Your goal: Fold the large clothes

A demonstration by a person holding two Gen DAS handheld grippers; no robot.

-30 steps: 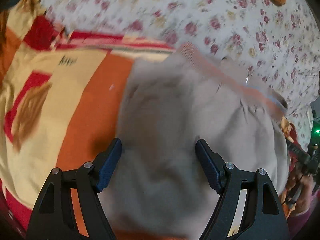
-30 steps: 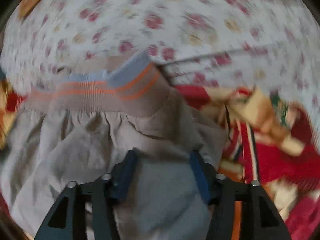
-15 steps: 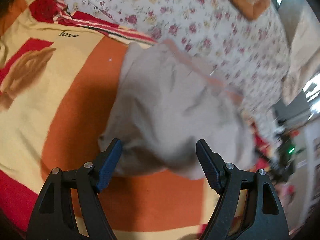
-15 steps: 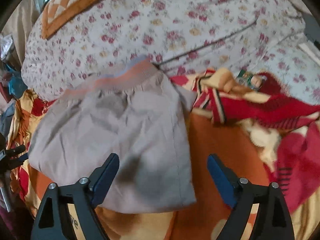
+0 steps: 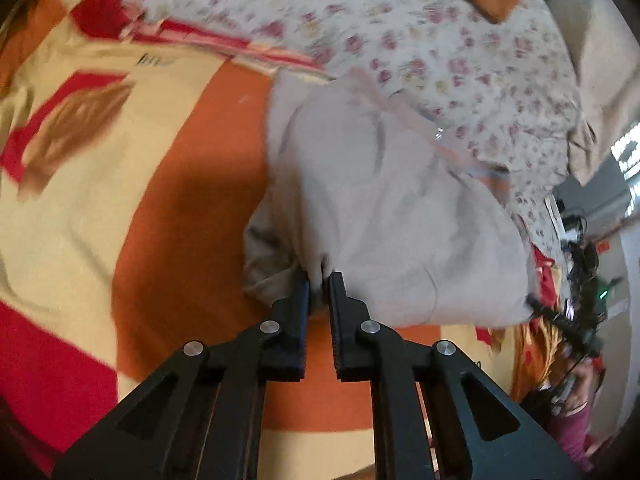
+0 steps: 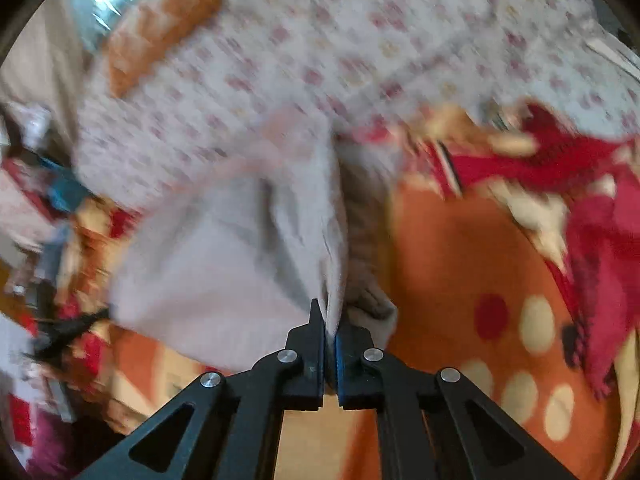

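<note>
Both near corners pinched: left gripper (image 5: 319,280) and right gripper (image 6: 329,322) jaws clamped on the beige shorts' (image 5: 392,216) hem. Shorts lie on the orange blanket (image 5: 168,184), waistband (image 5: 452,148) far. Next fold not yet made.

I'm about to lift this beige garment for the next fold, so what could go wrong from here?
1. The left gripper pinches only a small bunched bit of the beige fabric garment's near edge, so it may slip out.
2. The right gripper holds a thin fold at the garment's side edge, which may take only one layer, so the rest sags.
3. The orange patterned blanket underneath could drag along.
</note>
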